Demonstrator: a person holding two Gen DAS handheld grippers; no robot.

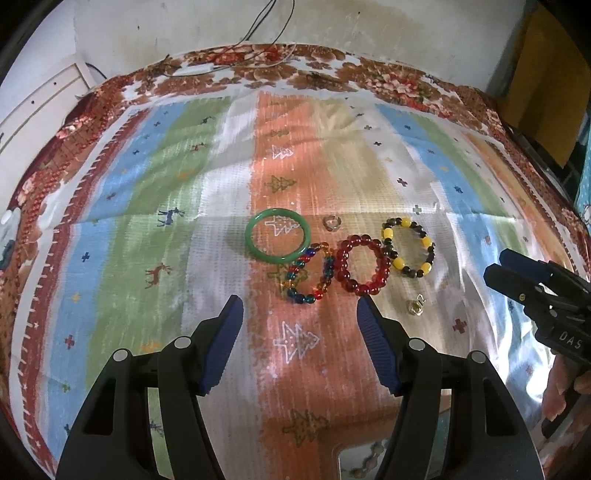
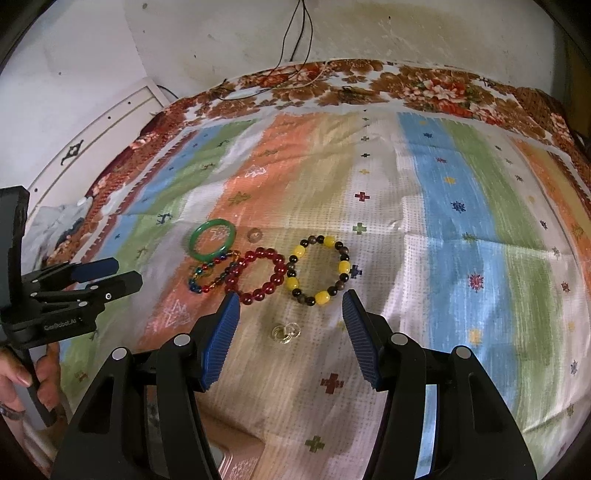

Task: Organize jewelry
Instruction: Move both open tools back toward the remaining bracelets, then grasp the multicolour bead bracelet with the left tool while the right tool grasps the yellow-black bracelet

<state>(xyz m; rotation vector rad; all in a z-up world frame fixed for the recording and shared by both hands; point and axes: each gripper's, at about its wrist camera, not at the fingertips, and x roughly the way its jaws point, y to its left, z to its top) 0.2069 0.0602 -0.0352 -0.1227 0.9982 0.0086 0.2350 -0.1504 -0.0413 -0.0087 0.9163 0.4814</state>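
- The left gripper (image 1: 299, 304) is spread wide and holds nothing; it hovers over the striped cloth (image 1: 147, 206), with its blue pads (image 1: 223, 343) at about 6 o'clock of the jewelry.
- The right gripper (image 2: 290, 301) is likewise splayed and empty, its tips just at 6 o'clock of the beaded bracelets, apart from them.
- A green bangle (image 1: 277, 240) lies flat on the orange stripe, at 12 o'clock of the left gripper.
- A multicolored bead bracelet (image 1: 310, 275) lies at 5 o'clock of the bangle, touching or overlapping its rim.
- A red bead bracelet (image 1: 364, 264) sits at 3 o'clock of the multicolored one, touching it.
- A yellow-and-dark bead bracelet (image 1: 408, 246) sits at 2 o'clock of the red one, just beside it; whether they touch is unclear.
- A small silver ring (image 1: 331, 223) lies at 3 o'clock of the bangle, apart from it.
- A small gold piece (image 2: 285, 332) lies between the right gripper's tips, at 6 o'clock of the bracelets; its shape is too small to tell.
- A floral blanket (image 2: 332, 86) borders the cloth at 12 o'clock, with thin cables (image 2: 295, 37) hanging on the wall (image 1: 184, 33) behind.
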